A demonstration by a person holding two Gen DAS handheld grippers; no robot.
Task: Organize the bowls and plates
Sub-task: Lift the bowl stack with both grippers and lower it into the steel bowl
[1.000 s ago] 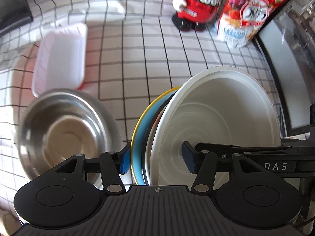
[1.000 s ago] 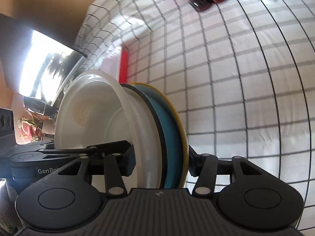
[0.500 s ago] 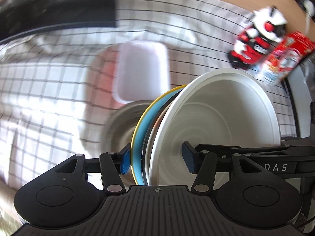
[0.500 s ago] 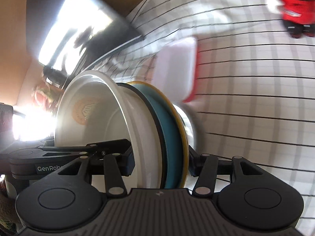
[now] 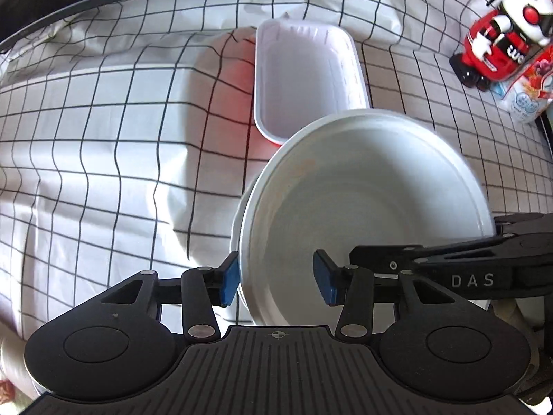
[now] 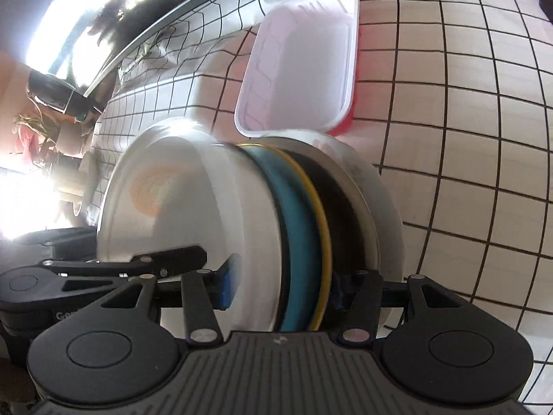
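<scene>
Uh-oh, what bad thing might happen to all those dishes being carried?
1. The stack is held on edge, white bowl beside blue plate; a piece might slide out and fall.
2. The left gripper and right gripper each pinch only the rims; if one loosens, the stack may tip.
3. The white tray sits close behind and might get bumped.

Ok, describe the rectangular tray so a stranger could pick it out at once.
Start from the checked tablecloth and find the stack of dishes that both claws grip. Just beyond its far edge the rectangular tray lies flat on the cloth. It is the only straight-sided dish, white inside and red outside, while the stacked ones are round.
</scene>
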